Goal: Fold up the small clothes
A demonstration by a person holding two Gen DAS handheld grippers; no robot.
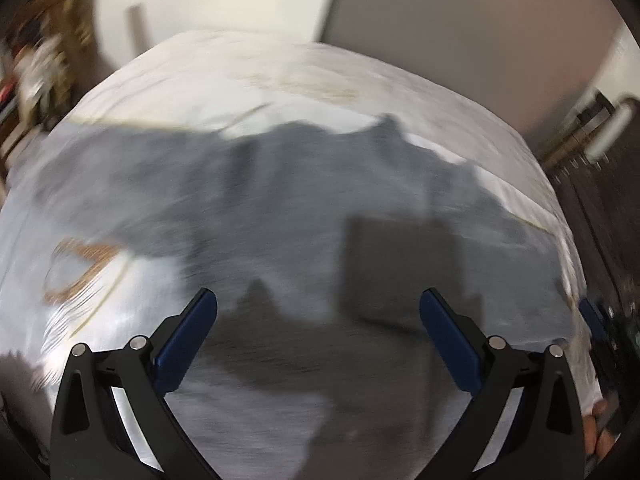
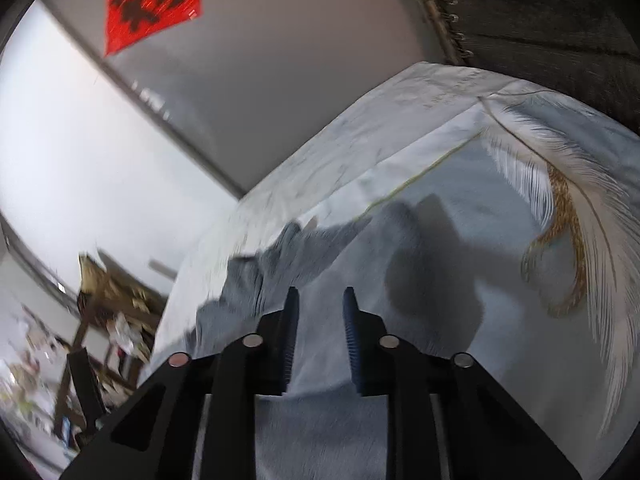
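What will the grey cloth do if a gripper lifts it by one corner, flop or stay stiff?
Probably flop. The grey cloth lies rumpled with soft folds on the white bedspread, so it looks limp, not stiff. It seems thin, so likely light, and it should hang and drag instead of rolling. The left gripper is wide open over it, holding nothing.

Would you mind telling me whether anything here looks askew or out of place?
Only the grey garment: it lies rumpled and uneven across the feather-print bedspread, its far edge bunched into peaks rather than flat. Both views are motion-blurred; no damage shows.
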